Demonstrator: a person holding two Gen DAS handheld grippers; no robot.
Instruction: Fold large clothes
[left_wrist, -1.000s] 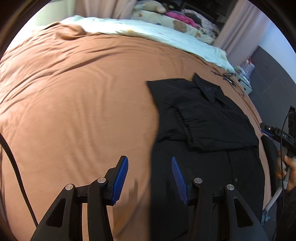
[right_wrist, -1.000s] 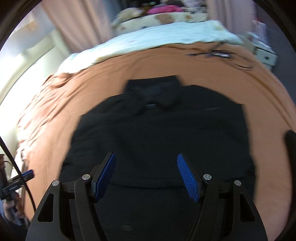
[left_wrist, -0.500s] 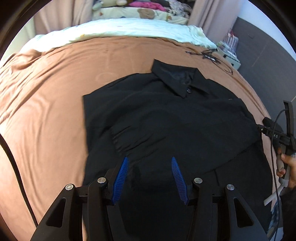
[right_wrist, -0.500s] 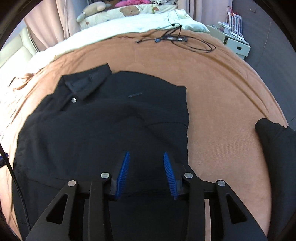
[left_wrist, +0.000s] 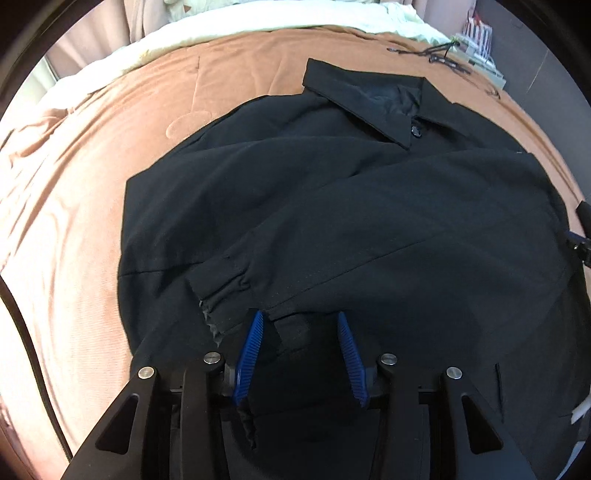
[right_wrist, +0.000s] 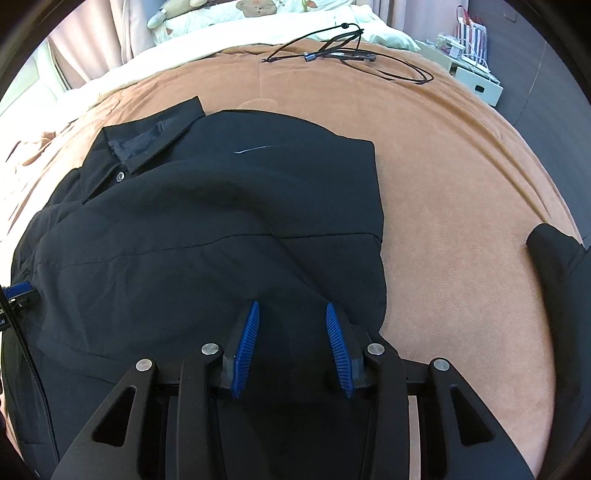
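On bed (left_wrist: 92, 155): shirt (left_wrist: 351, 221) flat, sleeves folded in. Left claw (left_wrist: 300, 350) closing, cuff (left_wrist: 291, 332) between pads, not pinched. Right claw (right_wrist: 291, 345) apart over hem. Next, probably: grip hem, fold toward collar (left_wrist: 369, 99).

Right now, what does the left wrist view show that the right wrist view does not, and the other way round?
Only the left wrist view shows the sleeve cuff folded across the front of the black shirt, with the left tool closing just above the cloth. Only the right wrist view shows the shirt's straight right edge, the bare brown bedspread beyond it, a second dark garment at the bed's edge and the whole cable loop. Both show the shirt, its collar and the pale bedding beyond.
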